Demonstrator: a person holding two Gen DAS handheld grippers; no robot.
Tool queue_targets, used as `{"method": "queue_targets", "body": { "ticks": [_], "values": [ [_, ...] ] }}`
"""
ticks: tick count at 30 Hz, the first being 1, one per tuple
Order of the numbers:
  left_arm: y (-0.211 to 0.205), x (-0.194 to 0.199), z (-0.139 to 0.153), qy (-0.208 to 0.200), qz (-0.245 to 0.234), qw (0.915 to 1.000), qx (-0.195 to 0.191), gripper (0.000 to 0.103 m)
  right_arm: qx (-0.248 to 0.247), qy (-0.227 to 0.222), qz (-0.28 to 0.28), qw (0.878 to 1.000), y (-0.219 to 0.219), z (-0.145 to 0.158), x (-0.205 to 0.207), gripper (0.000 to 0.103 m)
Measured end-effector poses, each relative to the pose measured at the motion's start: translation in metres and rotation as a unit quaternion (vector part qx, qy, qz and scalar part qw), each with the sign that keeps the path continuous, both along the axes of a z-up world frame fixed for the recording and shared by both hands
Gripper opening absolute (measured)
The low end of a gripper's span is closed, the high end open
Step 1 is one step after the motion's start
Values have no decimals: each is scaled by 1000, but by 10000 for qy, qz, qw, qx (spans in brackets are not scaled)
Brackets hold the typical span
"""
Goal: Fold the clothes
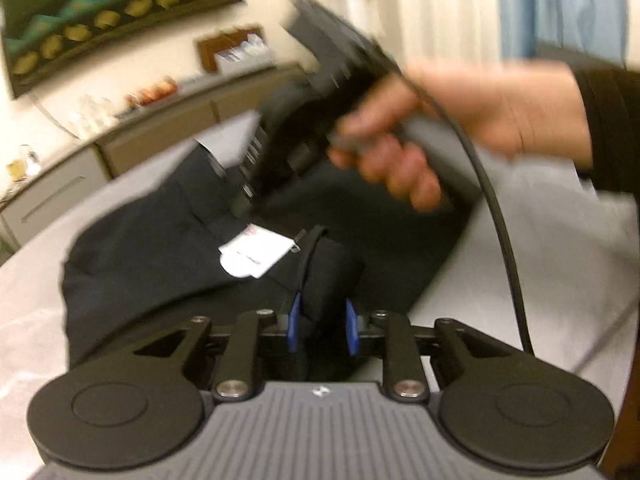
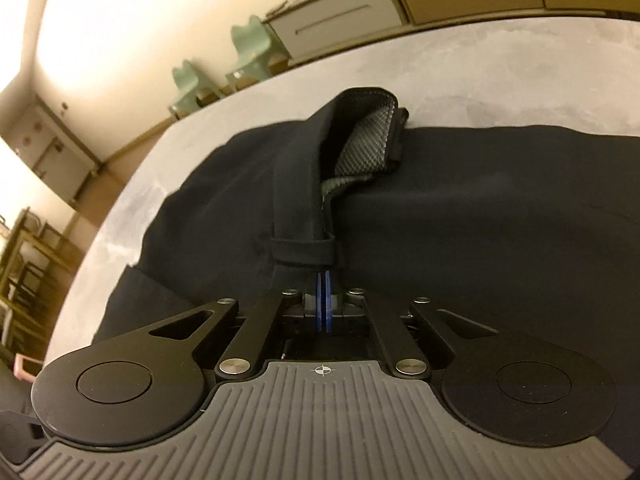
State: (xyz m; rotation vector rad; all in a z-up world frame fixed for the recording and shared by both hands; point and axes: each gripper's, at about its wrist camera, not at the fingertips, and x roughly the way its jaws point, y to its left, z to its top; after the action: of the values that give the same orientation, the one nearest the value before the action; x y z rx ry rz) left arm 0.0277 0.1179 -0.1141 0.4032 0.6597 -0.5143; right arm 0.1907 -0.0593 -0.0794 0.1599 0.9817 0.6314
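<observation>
Dark trousers (image 1: 160, 240) lie spread on a grey-covered table (image 1: 540, 240), with a white paper tag (image 1: 256, 254) on top. My left gripper (image 1: 323, 322) is shut on a thick bunch of the dark cloth between its blue pads (image 1: 295, 320). In the right wrist view my right gripper (image 2: 324, 300) is shut on the waistband (image 2: 300, 200) just below a belt loop (image 2: 302, 249). The band stands up and shows its grey patterned lining (image 2: 364, 148). The left wrist view shows a hand (image 1: 480, 112) holding the blurred right gripper (image 1: 246, 196) over the trousers.
A black cable (image 1: 500, 216) hangs from the right gripper across the table. Low cabinets (image 1: 160, 140) line the wall beyond the table's far edge (image 2: 280, 80). Two pale green chairs (image 2: 248, 56) stand behind it. A framed picture (image 1: 100, 20) hangs on the wall.
</observation>
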Motion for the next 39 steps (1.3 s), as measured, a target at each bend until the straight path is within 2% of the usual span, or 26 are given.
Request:
{"method": "queue_targets", "body": {
  "ticks": [1,2,4,6,7,10,12,14,17,19,20,22,25,26,27,30,33,35,37,39],
  "values": [
    [2,-2,0,19,-41,10000,4,24,-105,-30,1,9999,1,1,0,5],
    [6,-4,1,39,-68,10000,-21,25,-261,-92,-4,9996,2,2,0,13],
    [13,-8,3,65,-78,9999,-86,26,-858,-545,-111,9948,6,14,-9,20],
    [20,-10,8,31,3,9997,-237,30,-913,-1019,-281,9902,9,34,-20,39],
    [23,-11,12,-21,35,9994,-353,30,-917,-1227,-341,9876,11,44,-23,40],
    [40,-14,30,-134,35,9956,-930,33,-729,-1455,-196,9865,35,58,-15,40],
    [50,-12,38,-131,14,9913,-1307,33,-748,-1488,-42,9860,56,56,0,40],
    [57,-6,40,-21,99,9879,-1546,34,-1066,-1386,18,9846,67,42,17,40],
    [63,14,27,417,324,9844,-1680,34,-1541,-1231,110,9803,85,20,42,37],
    [62,23,13,711,331,9834,-1639,34,-1824,-1182,162,9760,95,6,57,34],
    [60,25,8,778,275,9841,-1573,34,-1832,-1344,147,9737,93,4,58,34],
    [60,23,8,781,196,9846,-1554,35,-1814,-1308,78,9747,89,6,60,36],
    [71,19,21,746,86,9814,-1768,36,-1510,-1397,-89,9786,71,29,41,38],
    [81,16,31,679,51,9801,-1866,41,-1392,-1432,-116,9798,66,37,33,41],
    [92,13,39,589,25,9785,-1976,49,-1218,-1489,-34,9813,59,45,17,43],
    [120,10,53,509,75,9745,-2185,50,-917,-1573,315,9828,41,56,-35,47],
    [131,17,46,663,313,9728,-2198,50,-897,-1538,634,9820,32,43,-82,47],
    [134,25,37,809,516,9722,-2137,50,-894,-1461,900,9811,31,24,-108,47],
    [127,33,23,950,717,9766,-1790,48,-932,-1422,1131,9789,31,3,-128,46],
    [122,37,11,1052,873,9794,-1485,46,-881,-1584,1066,9776,27,-10,-136,52]
  ]
}}
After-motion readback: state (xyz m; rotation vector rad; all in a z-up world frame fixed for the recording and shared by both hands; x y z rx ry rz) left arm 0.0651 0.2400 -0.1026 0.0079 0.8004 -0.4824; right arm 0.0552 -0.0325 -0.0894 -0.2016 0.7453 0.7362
